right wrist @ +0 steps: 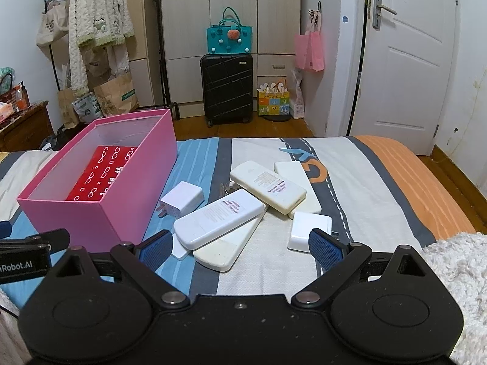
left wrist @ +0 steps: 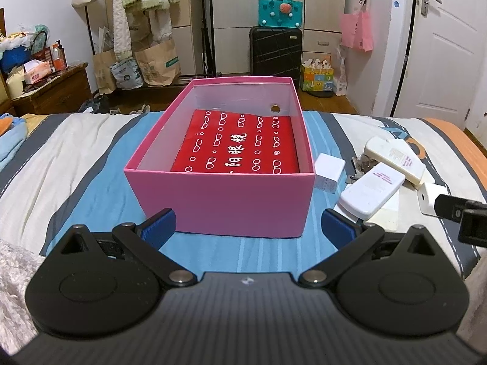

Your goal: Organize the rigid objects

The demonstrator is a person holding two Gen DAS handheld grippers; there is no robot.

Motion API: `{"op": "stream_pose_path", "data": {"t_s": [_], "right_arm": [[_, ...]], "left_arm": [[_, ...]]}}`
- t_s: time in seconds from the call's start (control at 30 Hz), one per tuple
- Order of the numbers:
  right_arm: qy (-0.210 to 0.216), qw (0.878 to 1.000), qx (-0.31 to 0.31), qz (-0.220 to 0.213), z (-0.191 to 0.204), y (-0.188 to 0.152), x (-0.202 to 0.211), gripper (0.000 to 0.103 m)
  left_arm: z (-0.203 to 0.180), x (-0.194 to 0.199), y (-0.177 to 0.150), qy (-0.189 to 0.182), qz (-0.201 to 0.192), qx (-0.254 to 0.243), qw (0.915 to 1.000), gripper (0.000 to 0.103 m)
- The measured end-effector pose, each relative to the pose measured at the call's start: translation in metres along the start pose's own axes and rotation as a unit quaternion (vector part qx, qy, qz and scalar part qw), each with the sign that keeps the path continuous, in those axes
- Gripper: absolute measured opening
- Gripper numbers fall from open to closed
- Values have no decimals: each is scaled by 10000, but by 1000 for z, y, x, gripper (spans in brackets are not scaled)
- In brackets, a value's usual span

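My left hand-held gripper (left wrist: 248,223) is spread wide, holding nothing, blue pads either side of the near wall of the pink box (left wrist: 225,200), low over the bed (left wrist: 76,152). My right hand-held gripper (right wrist: 240,245) is also wide and holds nothing, hanging just above the near end of the pile of white items.

Pink box sits open on the blue stripe of the bed cover, left of the pile; a red box with white print (left wrist: 237,146) lies flat inside on the bottom.

Pile, right wrist view: white remote (right wrist: 219,217) lies diagonally on top of a cream remote (right wrist: 226,249); another cream remote with a label (right wrist: 268,187) crosses its far end, with one more cream remote (right wrist: 299,185) under that. Keys (right wrist: 226,188) peek out between them, mostly hidden. White charger plug (right wrist: 182,199) sits between the box and the pile, just beside the box wall. A second white adapter (right wrist: 307,228) lies right by my right fingertip (right wrist: 324,248).

Beyond the bed: black suitcase (right wrist: 226,88) with a teal bag (right wrist: 229,38) on top, white door (right wrist: 411,60).
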State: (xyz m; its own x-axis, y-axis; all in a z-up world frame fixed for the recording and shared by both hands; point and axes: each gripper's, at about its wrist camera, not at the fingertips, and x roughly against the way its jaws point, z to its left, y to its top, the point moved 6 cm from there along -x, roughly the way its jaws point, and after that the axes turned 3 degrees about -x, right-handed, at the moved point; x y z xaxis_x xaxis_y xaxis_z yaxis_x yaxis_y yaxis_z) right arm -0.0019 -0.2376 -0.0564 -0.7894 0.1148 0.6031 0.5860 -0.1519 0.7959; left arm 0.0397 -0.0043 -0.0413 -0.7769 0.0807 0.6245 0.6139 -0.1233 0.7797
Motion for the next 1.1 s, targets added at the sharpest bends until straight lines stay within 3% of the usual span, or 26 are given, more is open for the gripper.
{"op": "stream_pose_path", "data": {"t_s": [1.1], "right_arm": [[-15,9999,99,85,4,-2,-2,98]], "left_arm": [[1,14,2,-124,-12,-106,9999,103]]}}
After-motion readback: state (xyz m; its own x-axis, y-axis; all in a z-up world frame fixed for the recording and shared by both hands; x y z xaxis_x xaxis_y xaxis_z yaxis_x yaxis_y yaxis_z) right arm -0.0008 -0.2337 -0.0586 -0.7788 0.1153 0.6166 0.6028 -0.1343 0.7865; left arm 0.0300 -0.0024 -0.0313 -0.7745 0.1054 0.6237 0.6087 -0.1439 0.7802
